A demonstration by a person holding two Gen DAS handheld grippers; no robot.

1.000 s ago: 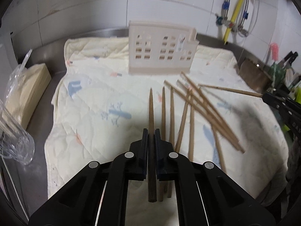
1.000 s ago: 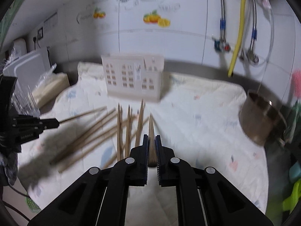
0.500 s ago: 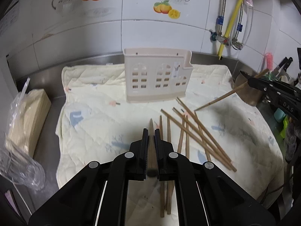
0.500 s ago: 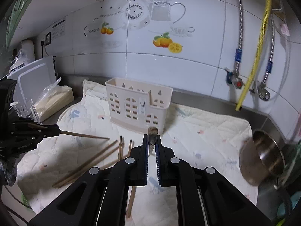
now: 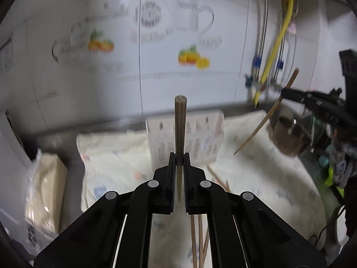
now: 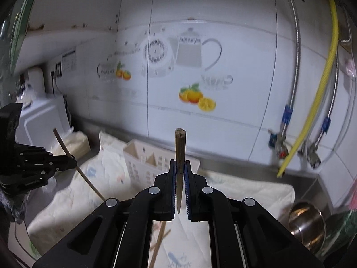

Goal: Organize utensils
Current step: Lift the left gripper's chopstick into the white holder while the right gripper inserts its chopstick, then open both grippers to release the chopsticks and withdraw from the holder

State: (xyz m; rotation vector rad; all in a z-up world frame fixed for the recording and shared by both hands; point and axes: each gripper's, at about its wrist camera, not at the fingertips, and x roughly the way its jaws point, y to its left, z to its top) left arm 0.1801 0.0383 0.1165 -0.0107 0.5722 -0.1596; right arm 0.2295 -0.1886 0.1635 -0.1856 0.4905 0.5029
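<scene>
My left gripper (image 5: 178,158) is shut on a brown wooden chopstick (image 5: 180,129) that stands upright, thick end up, lifted above the cloth. My right gripper (image 6: 179,164) is shut on another chopstick (image 6: 180,149), also upright. Each gripper shows in the other's view, holding its chopstick tilted: the right one (image 5: 287,93) and the left one (image 6: 71,160). The cream plastic utensil holder (image 5: 196,138) stands on the cloth near the wall, ahead of and below both grippers; it also shows in the right wrist view (image 6: 142,163). Several loose chopsticks (image 5: 198,234) lie on the cloth below.
A pale quilted cloth (image 5: 256,167) covers the steel counter. A steel pot (image 6: 308,221) sits at the right. A bagged stack of beige paper (image 5: 44,189) lies at the left. A yellow hose and taps (image 6: 312,116) hang on the tiled wall.
Both grippers have risen and tilted up with their chopsticks, so the views now look at the wall and down on the holder. The chopsticks now stand upright.
</scene>
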